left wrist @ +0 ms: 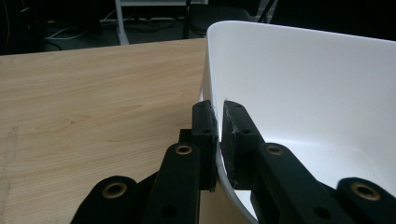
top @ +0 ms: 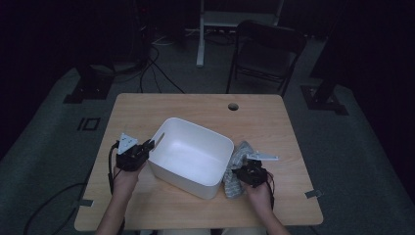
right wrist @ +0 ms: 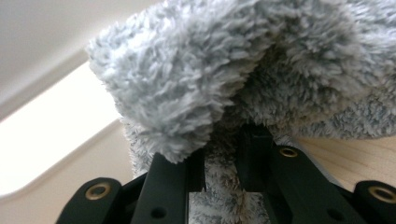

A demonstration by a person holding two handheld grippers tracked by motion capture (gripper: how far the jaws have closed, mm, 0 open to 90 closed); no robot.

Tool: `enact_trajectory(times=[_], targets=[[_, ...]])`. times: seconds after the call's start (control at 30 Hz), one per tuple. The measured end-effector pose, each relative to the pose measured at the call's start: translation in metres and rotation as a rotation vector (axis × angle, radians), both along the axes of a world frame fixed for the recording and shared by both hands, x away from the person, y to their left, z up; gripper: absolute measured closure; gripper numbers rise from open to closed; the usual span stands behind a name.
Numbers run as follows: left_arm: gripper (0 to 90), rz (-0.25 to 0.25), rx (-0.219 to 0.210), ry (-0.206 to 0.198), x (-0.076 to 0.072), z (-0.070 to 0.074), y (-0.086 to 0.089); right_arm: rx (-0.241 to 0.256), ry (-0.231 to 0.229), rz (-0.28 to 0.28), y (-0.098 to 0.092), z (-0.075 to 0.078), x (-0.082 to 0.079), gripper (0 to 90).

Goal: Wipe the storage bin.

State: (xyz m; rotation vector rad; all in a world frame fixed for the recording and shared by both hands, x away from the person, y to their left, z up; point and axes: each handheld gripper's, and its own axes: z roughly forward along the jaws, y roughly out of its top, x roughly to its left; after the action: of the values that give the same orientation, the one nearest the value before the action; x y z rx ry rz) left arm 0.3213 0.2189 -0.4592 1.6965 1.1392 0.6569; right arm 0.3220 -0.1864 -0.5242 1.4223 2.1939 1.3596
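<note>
Black jaws of the left gripper (left wrist: pixel 217 140) pinch the thin rim of a white plastic bin (left wrist: pixel 299 88), one pad outside the wall and one inside, the gap between them no wider than the plastic. Across the bin, the right gripper (right wrist: pixel 223 163) has its jaws drawn in on a fold of a fluffy grey fleece cloth (right wrist: pixel 224 70), with pile bulging over and between them; the grip looks firm, though the fleece hides the pad tips.

From the high view, the left gripper (top: pixel 145 147) holds the bin's (top: pixel 169 174) near left edge just below its handle slot, while the right gripper (top: pixel 241 172) sits at the bin's right side with the cloth (top: pixel 238 155) bunched on the wooden tabletop (top: pixel 205 105), touching the bin's outer wall. A person's hands come in from the near edge. The bin stands upright near the middle of the tabletop, turned at an angle, with nothing visible inside.

By the look of it, the step in hand is the pick-up of the cloth, with the bin steadied for loading. The next move calls for lifting the cloth clear of the rim, carrying it leftward over the opening and letting go, while the left grip keeps the light bin from sliding or tipping. A trailing fold could snag on the wall.
</note>
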Motion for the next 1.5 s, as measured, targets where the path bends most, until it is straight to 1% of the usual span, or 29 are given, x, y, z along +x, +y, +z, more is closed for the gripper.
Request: enact_trajectory(times=[0.1,0.17,0.23,0.3,0.4,0.5,0.57,0.7,0.8,0.9,0.93,1.0,1.03,1.1,1.17,1.27,1.33,1.4,1.5], targets=[[83.5,0.001,0.0,0.003,0.0,0.0,0.0,-0.014,0.012,0.001,0.001,-0.004,0.002,76.0],[83.5,0.001,0.002,0.003,0.0,0.0,0.0,-0.039,0.015,0.004,0.002,-0.008,0.003,76.0],[83.5,0.004,-0.002,0.005,0.0,0.0,0.0,-0.056,0.03,0.007,0.003,-0.014,0.006,75.9],[83.5,0.008,-0.003,0.007,0.0,0.0,0.0,-0.057,0.037,0.006,0.003,-0.016,0.006,75.9],[83.2,0.012,-0.008,0.006,0.0,0.0,0.0,-0.059,0.039,0.007,0.003,-0.016,0.007,75.8],[83.3,0.016,-0.004,0.008,0.0,0.0,-0.001,-0.045,0.044,0.005,0.002,-0.017,0.007,75.7],[83.3,0.02,-0.007,0.005,0.0,-0.001,-0.001,-0.046,0.043,0.003,0.002,-0.016,0.007,75.6],[83.4,0.032,-0.002,0.005,0.0,0.0,-0.002,-0.033,0.042,0.007,0.0,-0.012,0.005,75.6],[83.4,0.038,0.001,0.004,0.0,-0.001,-0.003,-0.034,0.019,0.017,-0.002,-0.004,0.002,75.6],[83.4,0.043,-0.002,0.003,0.0,-0.001,-0.003,-0.015,-0.008,0.027,-0.006,0.007,-0.004,75.6],[83.3,0.042,0.0,0.002,0.0,-0.001,-0.003,-0.005,-0.017,0.031,-0.007,0.012,-0.006,75.6],[81.4,0.038,-0.009,0.01,0.001,-0.002,-0.003,0.055,-0.022,0.043,-0.011,0.023,-0.011,75.5],[80.9,0.04,-0.006,0.01,0.001,-0.002,-0.004,0.073,-0.04,0.046,-0.014,0.031,-0.014,75.5],[81.4,0.044,0.02,0.008,0.001,-0.001,-0.006,0.087,-0.083,0.053,-0.018,0.047,-0.022,75.5],[81.8,0.047,0.018,0.008,0.001,-0.001,-0.006,0.117,-0.136,0.052,-0.024,0.066,-0.03,75.5],[81.9,0.051,0.017,0.007,0.001,-0.002,-0.006,0.144,-0.183,0.058,-0.03,0.082,-0.04,75.5],[81.9,0.052,0.016,0.007,0.001,-0.001,-0.006,0.154,-0.198,0.067,-0.03,0.088,-0.044,75.5],[82.0,0.056,0.012,0.008,0.001,-0.002,-0.006,0.164,-0.207,0.073,-0.026,0.088,-0.046,75.5],[82.1,0.057,0.008,0.008,0.001,-0.002,-0.006,0.131,-0.2,0.09,-0.016,0.082,-0.045,75.5]])
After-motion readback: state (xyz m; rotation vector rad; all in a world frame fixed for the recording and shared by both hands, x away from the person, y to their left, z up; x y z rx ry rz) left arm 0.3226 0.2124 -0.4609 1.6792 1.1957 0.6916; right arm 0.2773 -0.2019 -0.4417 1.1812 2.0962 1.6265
